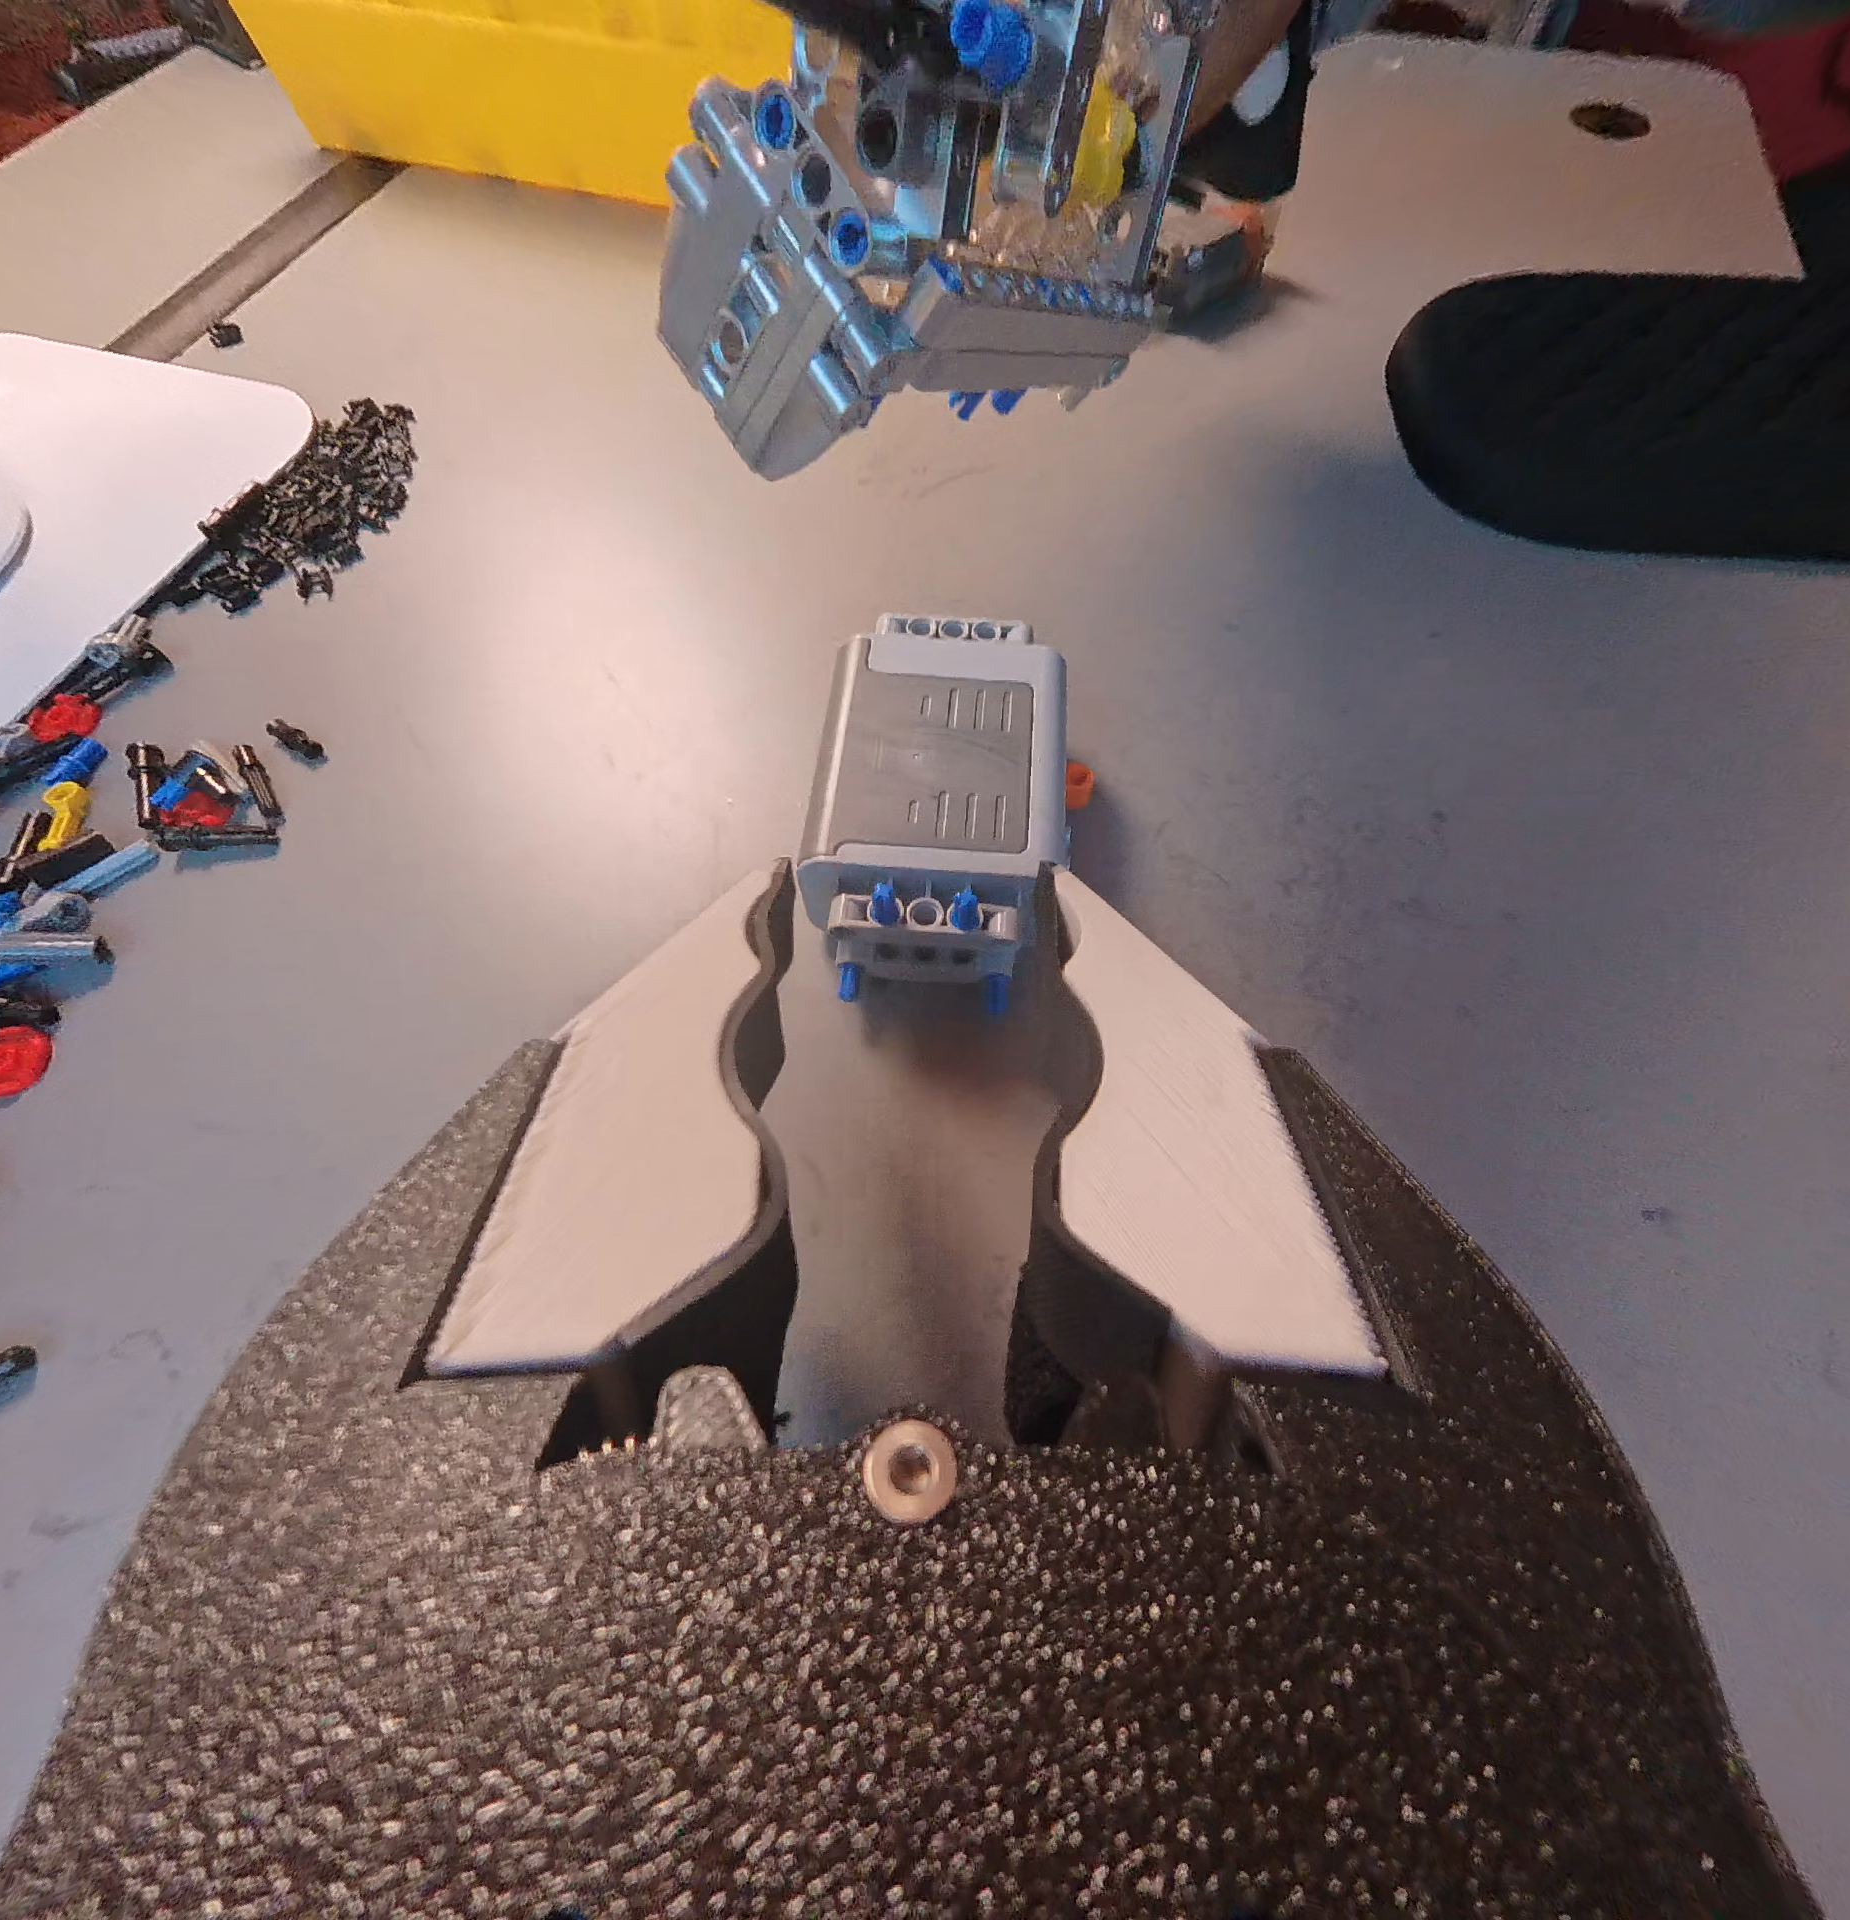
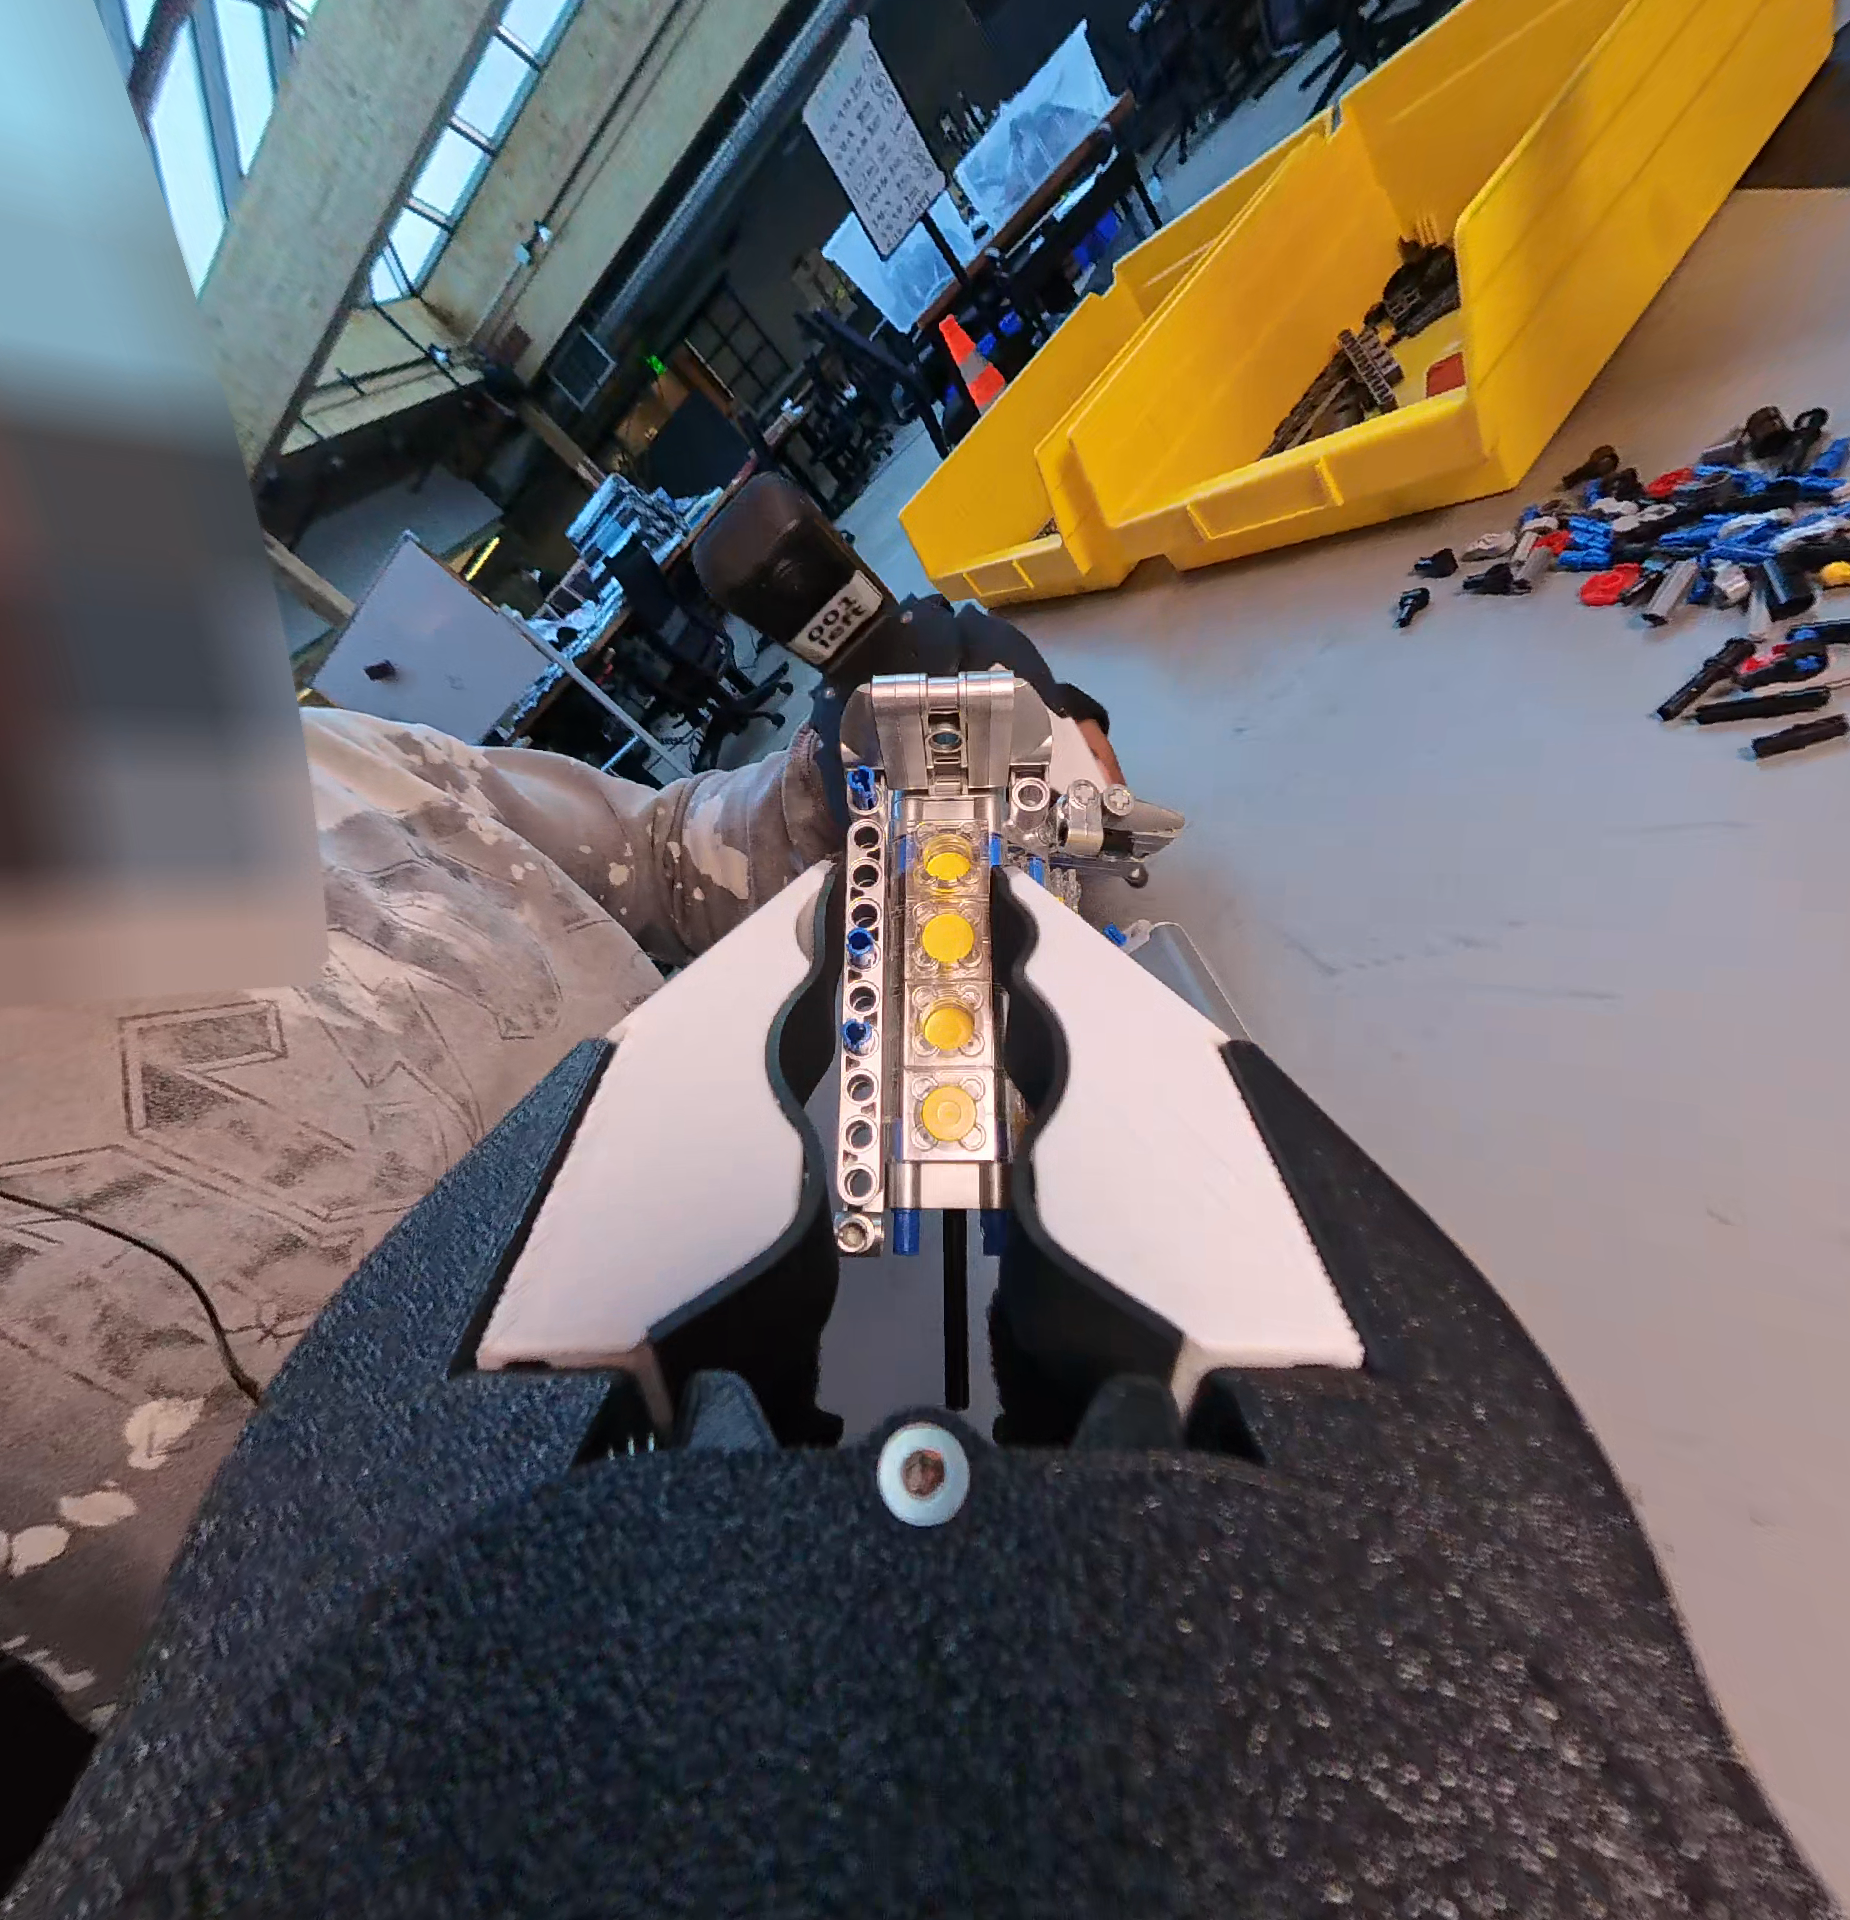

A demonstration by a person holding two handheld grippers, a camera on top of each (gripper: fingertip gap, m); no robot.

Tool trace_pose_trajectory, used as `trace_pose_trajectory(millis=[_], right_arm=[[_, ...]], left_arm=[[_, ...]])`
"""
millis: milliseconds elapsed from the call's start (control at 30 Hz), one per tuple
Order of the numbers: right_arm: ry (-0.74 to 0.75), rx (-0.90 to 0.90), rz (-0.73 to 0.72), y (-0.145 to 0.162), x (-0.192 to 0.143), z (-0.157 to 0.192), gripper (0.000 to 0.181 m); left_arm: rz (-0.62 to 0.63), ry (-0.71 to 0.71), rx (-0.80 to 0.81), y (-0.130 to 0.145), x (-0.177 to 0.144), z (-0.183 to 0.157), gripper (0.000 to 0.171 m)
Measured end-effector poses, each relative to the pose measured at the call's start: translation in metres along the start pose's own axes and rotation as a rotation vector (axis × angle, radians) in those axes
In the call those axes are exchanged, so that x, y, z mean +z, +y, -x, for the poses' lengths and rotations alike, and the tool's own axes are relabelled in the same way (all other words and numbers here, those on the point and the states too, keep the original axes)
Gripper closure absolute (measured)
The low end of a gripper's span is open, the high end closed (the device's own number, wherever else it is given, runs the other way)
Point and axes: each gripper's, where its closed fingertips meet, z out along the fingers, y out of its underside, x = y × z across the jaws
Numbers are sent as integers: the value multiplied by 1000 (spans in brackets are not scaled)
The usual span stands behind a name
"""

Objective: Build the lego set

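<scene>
In the left wrist view, a grey battery box (image 1: 936, 769) with blue pins at its near end lies flat on the grey table (image 1: 1420, 935). My left gripper (image 1: 919, 888) is open, its fingertips either side of the box's near end, close to its sides. My right gripper (image 2: 921, 883) is shut on a grey beam assembly (image 2: 926, 987) with yellow round tiles in clear bricks. It holds the assembly in the air. That assembly also shows in the left wrist view (image 1: 900, 239), above and beyond the battery box. The left gripper's black body (image 2: 796, 582) shows beyond it in the right wrist view.
Yellow bins (image 1: 505, 94) (image 2: 1420, 364) stand at the table's far side. A heap of small black pins (image 1: 318, 499) and loose coloured parts (image 1: 69, 831) (image 2: 1731, 582) lie left of the box, beside a white plate (image 1: 121, 468). A black padded object (image 1: 1648, 416) lies to the right. A person's sleeve (image 2: 381, 987) shows.
</scene>
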Motion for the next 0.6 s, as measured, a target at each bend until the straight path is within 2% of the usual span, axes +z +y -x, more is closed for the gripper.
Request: trace_pose_trajectory(millis=[200,400,600], right_arm=[[-101,34,-57,4,17,14,156],[-259,72,-184,4,44,39,156],[-301,97,-263,4,53,41,155]], left_arm=[[-201,36,-47,-37,-6,-11,126],[-371,109,-93,-67,-22,-24,106],[-458,173,-207,-79,-32,-23,110]])
